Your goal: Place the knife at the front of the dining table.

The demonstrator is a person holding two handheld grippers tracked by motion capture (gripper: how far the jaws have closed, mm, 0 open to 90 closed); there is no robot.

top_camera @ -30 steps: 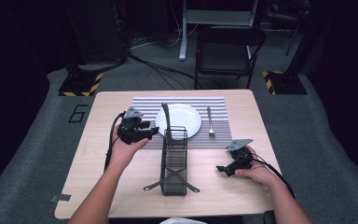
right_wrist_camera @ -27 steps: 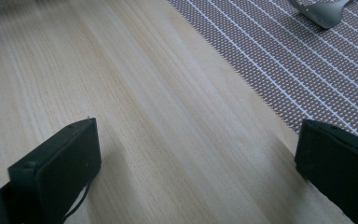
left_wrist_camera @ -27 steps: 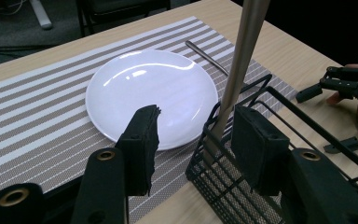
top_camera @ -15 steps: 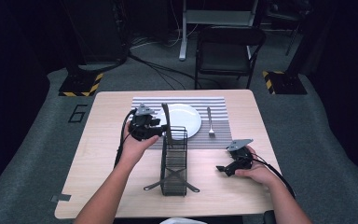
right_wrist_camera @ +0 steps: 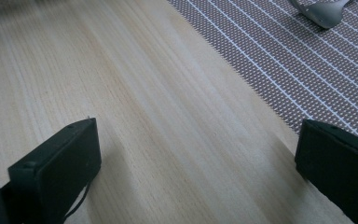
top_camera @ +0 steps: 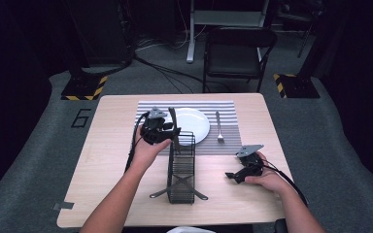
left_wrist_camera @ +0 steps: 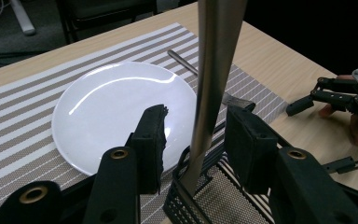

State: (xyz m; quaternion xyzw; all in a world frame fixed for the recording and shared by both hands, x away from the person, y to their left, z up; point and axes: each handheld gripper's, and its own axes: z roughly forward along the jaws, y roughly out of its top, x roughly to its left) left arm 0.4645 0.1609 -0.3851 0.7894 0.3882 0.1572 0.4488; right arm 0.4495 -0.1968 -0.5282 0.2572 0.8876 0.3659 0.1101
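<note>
A black mesh cutlery holder (top_camera: 181, 170) stands mid-table with a long metal knife (top_camera: 173, 121) upright in its far end. My left gripper (top_camera: 172, 132) is at that knife. In the left gripper view the knife (left_wrist_camera: 214, 70) rises between the two pads (left_wrist_camera: 154, 135) with a gap on each side; the jaws have just been closing and stand open around it. A white plate (top_camera: 194, 124) and a fork (top_camera: 219, 127) lie on the striped placemat (top_camera: 233, 109). My right gripper (top_camera: 233, 177) rests open on the table, right of the holder, with nothing between its jaws (right_wrist_camera: 200, 154).
The holder's rim (left_wrist_camera: 182, 200) lies just under my left jaws, with the plate (left_wrist_camera: 116, 107) behind it. The fork's handle end (right_wrist_camera: 324, 14) lies on the placemat (right_wrist_camera: 270, 42) ahead of my right gripper. A chair (top_camera: 238, 48) stands beyond the table's far edge.
My left gripper has moved right, up to the holder, and the knife now stands between its jaws, which have narrowed. The right hand has stayed still.
</note>
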